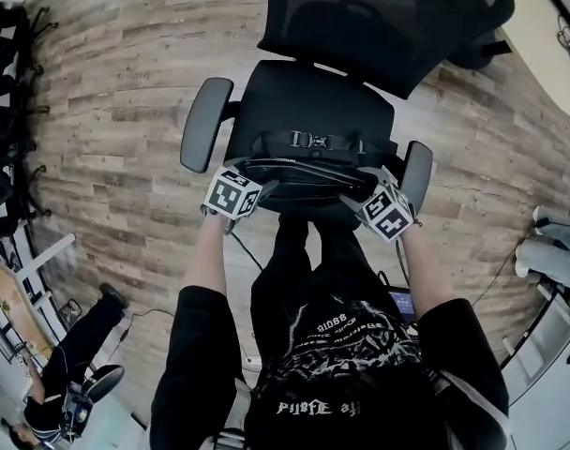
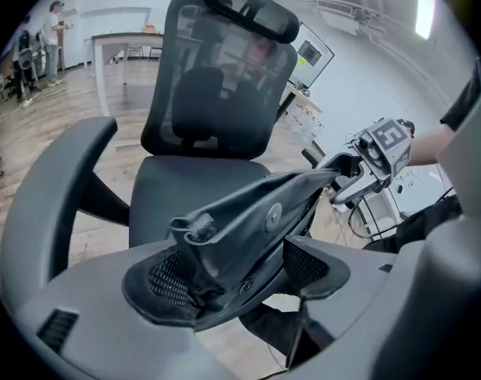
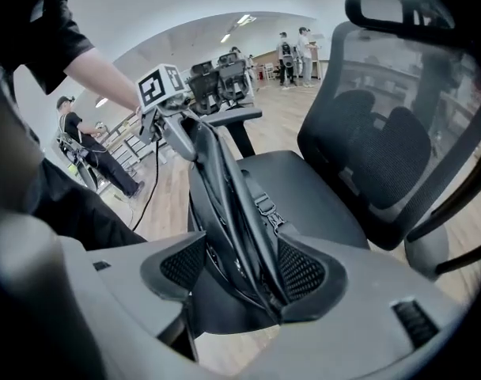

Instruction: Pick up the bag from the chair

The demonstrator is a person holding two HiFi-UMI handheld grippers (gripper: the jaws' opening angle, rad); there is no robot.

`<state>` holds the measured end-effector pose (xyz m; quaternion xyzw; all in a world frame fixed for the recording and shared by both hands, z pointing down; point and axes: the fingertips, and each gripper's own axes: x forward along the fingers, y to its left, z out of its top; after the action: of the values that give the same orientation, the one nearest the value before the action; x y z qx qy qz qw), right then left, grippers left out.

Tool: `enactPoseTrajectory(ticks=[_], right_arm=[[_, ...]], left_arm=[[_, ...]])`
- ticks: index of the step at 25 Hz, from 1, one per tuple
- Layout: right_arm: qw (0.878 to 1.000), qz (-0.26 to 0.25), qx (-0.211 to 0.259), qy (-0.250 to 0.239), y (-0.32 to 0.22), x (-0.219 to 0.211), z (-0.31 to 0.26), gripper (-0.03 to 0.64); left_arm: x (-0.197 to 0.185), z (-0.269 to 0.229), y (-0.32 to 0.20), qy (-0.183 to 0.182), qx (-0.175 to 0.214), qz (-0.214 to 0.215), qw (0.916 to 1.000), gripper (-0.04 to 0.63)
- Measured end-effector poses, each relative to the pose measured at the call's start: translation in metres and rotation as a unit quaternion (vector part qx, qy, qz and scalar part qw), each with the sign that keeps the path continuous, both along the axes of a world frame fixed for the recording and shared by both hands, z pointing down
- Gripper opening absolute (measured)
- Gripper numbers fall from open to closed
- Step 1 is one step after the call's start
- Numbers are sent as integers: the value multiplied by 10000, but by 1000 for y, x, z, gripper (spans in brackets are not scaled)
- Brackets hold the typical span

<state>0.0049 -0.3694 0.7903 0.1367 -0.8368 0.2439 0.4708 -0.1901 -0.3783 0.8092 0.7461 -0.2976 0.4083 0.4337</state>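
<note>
A flat black bag [image 1: 308, 169] with a buckled strap hangs stretched between my two grippers, over the front edge of the black office chair seat [image 1: 308, 106]. My left gripper [image 1: 257, 187] is shut on the bag's left end [image 2: 225, 236], a snap button showing on the fabric. My right gripper [image 1: 355, 198] is shut on the bag's right end [image 3: 240, 236], its edge pinched between the pads. In the left gripper view the right gripper [image 2: 359, 176] shows at the bag's far end; in the right gripper view the left gripper [image 3: 173, 121] does likewise.
The chair's armrests [image 1: 205, 125] [image 1: 416, 176] flank the bag, and its mesh backrest [image 1: 379, 17] stands behind. The person's legs are just below the bag. Wood floor lies all around. A seated person [image 1: 69, 364] is at lower left; white equipment [image 1: 552, 251] at right.
</note>
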Motion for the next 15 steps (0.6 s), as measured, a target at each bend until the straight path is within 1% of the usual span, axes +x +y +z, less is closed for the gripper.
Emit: enactPoseTrajectory(ticks=[2,4,5,6,7,8,11,15], right_arm=[[9996,238,-128,-20,1,0,5,291],[9982,559,-180,-71,-3,2,5,290],[9973,712,-172,-86,-7,4,4,245],[9964,827,-169,-100,-10,6,4,173],[9959,883,-184,-117,-11,7,4,165],[9958,887,-207,-127,-11,8,4,145],[9963,838,-205,-62,-11,7,6,96],[9948,1010,-148,58,-14,8,6,72]], left_arm=[[8,5,4,98,-166,143,9997,356],[13,7,4,176,-210,80,9996,356],[13,8,2,183,-203,-28,9996,356],[12,8,0,155,-189,-154,9996,346],[9,9,-1,99,-176,-269,9994,304],[7,10,-1,38,-172,-344,9993,219],[5,11,0,-79,-205,-386,9990,153],[7,11,2,-131,-173,-604,9979,108]])
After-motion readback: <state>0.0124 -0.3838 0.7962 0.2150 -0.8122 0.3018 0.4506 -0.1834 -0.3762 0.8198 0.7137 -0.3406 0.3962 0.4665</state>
